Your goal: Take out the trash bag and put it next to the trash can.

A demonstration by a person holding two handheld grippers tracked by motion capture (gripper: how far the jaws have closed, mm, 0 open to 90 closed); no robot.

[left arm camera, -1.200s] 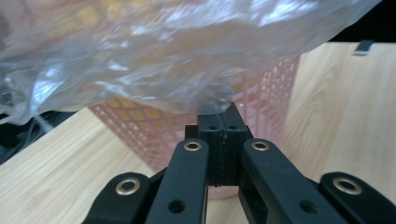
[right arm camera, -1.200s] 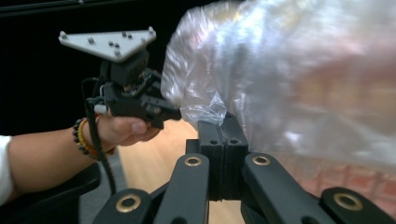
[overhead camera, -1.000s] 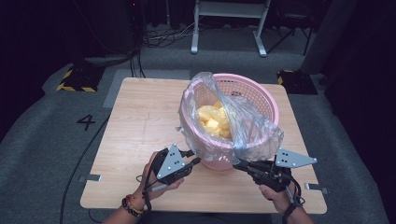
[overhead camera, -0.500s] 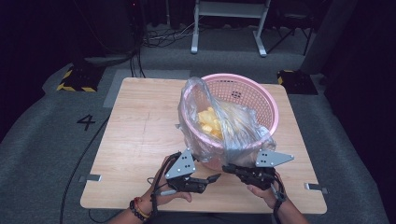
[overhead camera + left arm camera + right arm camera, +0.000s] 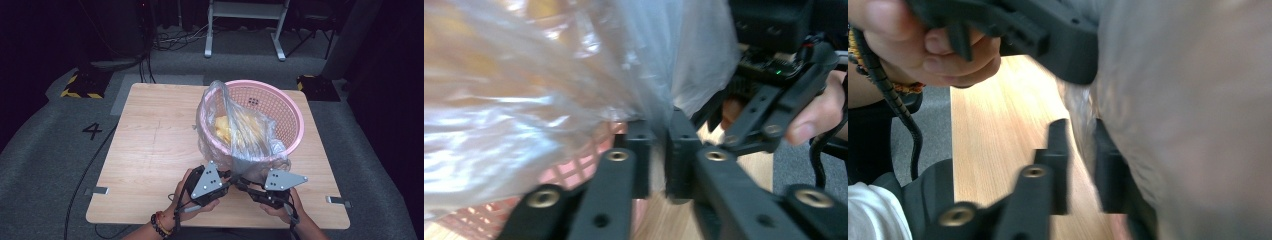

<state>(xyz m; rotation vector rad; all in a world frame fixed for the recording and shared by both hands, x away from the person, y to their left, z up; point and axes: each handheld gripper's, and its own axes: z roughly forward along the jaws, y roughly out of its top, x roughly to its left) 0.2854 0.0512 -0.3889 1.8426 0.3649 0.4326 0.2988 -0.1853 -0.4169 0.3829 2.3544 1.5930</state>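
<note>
A clear plastic bag [image 5: 240,135] with yellow pieces [image 5: 222,125] inside sits in a pink mesh basket [image 5: 295,115] and hangs over its front rim. My left gripper [image 5: 232,181] and right gripper [image 5: 240,183] meet tip to tip at the overhang. In the left gripper view my left gripper [image 5: 659,150] has just been closing, and its jaws are nearly together on a fold of the bag [image 5: 549,100]. In the right gripper view my right gripper [image 5: 1080,145] has just been opening. A strand of the bag [image 5: 1080,107] runs through its narrow gap.
The basket stands at the right rear of a wooden table [image 5: 150,150]. A black cable [image 5: 90,165] trails off the table's left side to the grey floor. The person's hands [image 5: 182,197] rest near the table's front edge.
Both hands have moved inward along the front of the basket until the gripper tips nearly touch. The bag's front has been drawn down over the rim.
</note>
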